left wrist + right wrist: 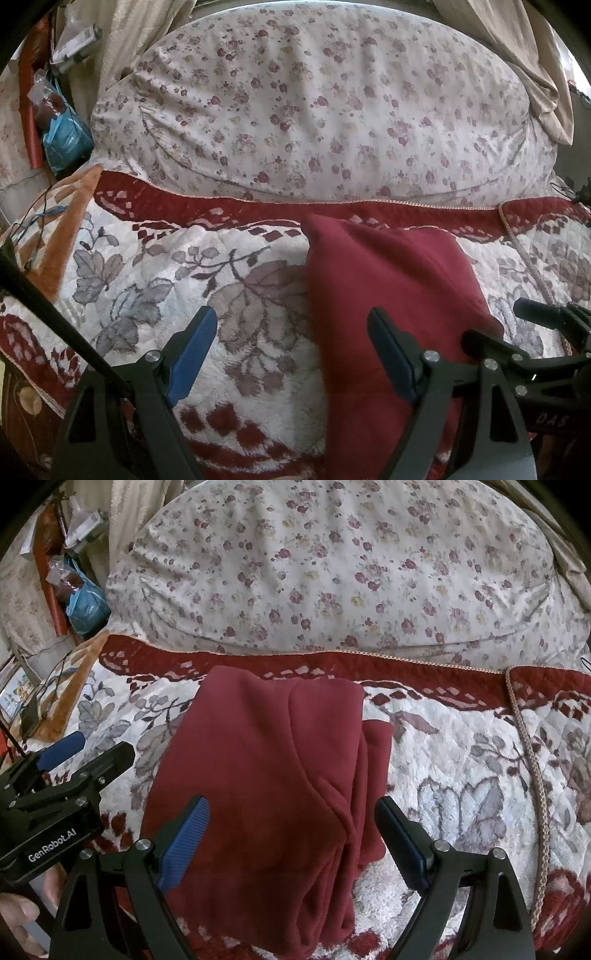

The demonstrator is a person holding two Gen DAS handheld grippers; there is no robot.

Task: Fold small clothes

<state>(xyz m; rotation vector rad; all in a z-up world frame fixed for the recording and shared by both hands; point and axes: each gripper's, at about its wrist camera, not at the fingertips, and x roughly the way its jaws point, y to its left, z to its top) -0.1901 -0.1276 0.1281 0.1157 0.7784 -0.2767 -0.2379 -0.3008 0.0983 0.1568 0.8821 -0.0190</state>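
Note:
A dark red fleece garment (266, 775) lies folded into a long strip on the floral blanket (461, 775). Its far end reaches the blanket's red border, and layered folds show along its right side. My right gripper (293, 806) stands open just over the garment's near half, its blue pads (184, 845) wide apart and pressing nothing. My left gripper (291, 323) is open too, over bare blanket (155, 266) beside the left edge of the garment (388, 288). Each gripper shows in the other's view: the left gripper (98, 747) and the right gripper (495, 321).
A big flower-print pillow (314, 110) fills the back of the bed. At the far left are a blue plastic bag (66, 136), clutter and thin cables (40, 218). A braided cord (532, 760) edges the blanket on the right. A person's hand (22, 915) holds the left gripper.

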